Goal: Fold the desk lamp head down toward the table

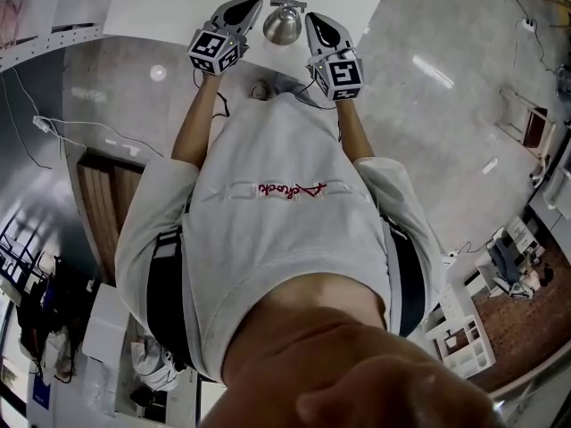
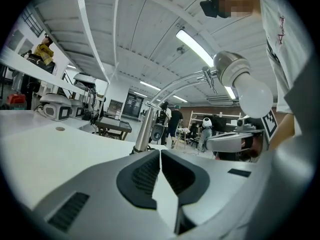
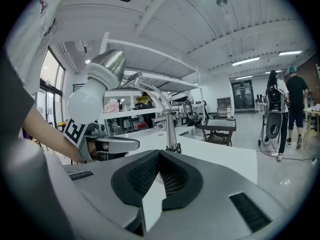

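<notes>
Though the head view shows only a white table (image 1: 169,7) and the lamp (image 1: 284,25) as a shiny metal dome, the gripper views add its curved chrome arm (image 2: 172,87) (and round frosted bulb (image 2: 255,96)); left gripper (image 2: 160,152) and right gripper (image 3: 160,152) flank it, both closed, empty.

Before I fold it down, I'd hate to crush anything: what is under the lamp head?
Only white table shows below the lamp head and its bulb, between the shut left claw and right claw. From the head view, the head itself covers that spot.

Silver desk lamp head (image 1: 283,25), bulb (image 2: 255,96) downward
</notes>
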`<act>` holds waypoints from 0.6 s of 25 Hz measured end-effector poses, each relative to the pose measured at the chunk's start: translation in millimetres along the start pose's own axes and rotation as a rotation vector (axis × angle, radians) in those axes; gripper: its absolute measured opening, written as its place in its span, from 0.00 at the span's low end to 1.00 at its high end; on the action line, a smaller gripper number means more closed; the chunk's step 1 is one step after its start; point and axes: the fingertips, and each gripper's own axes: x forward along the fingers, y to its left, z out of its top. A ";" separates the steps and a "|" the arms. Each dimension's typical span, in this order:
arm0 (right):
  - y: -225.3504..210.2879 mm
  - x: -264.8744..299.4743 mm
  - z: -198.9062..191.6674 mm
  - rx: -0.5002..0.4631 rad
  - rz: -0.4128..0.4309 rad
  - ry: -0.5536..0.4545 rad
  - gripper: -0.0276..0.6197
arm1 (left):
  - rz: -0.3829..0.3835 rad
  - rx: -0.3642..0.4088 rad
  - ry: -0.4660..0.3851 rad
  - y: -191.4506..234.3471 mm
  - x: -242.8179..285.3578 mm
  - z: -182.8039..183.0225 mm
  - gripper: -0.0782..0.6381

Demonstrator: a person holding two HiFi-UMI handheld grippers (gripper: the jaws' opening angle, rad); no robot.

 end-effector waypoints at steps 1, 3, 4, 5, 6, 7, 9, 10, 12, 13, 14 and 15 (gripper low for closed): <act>0.4 -0.9 -1.0 0.001 0.000 0.001 0.08 | -0.004 -0.001 -0.006 0.3 2.2 0.8 0.19; -0.2 -1.7 -1.8 0.003 -0.002 0.002 0.08 | -0.008 0.004 -0.007 3.3 9.7 2.3 0.32; -0.8 -1.6 -1.6 0.003 -0.003 0.002 0.08 | -0.009 0.011 -0.006 6.0 14.3 4.0 0.39; -1.5 -1.5 -1.0 0.002 -0.004 0.001 0.08 | -0.009 0.020 -0.006 8.9 19.0 6.4 0.43; -2.3 -1.6 -0.4 0.001 -0.006 0.001 0.08 | -0.009 0.031 -0.006 11.8 23.6 9.5 0.45; -3.2 -2.2 0.1 -0.001 -0.008 0.000 0.08 | -0.009 0.043 -0.008 14.3 27.8 12.7 0.45; -4.7 -4.2 0.8 -0.003 -0.013 0.000 0.08 | -0.009 0.062 -0.011 18.5 34.5 18.1 0.45; -5.4 -5.4 0.9 -0.004 -0.016 0.001 0.08 | -0.009 0.066 -0.012 20.0 37.3 19.7 0.45; -6.5 -7.8 0.3 -0.003 -0.021 0.002 0.08 | -0.012 0.064 -0.009 22.3 43.1 20.1 0.45; -6.8 -8.9 -0.3 -0.002 -0.023 0.003 0.08 | -0.014 0.063 -0.006 23.8 46.9 19.3 0.45; -6.9 -9.7 -0.8 -0.001 -0.024 0.004 0.08 | -0.015 0.065 -0.001 25.9 51.9 18.7 0.45; -7.0 -10.2 -1.1 -0.001 -0.025 0.004 0.08 | -0.016 0.070 0.006 28.7 57.9 18.7 0.45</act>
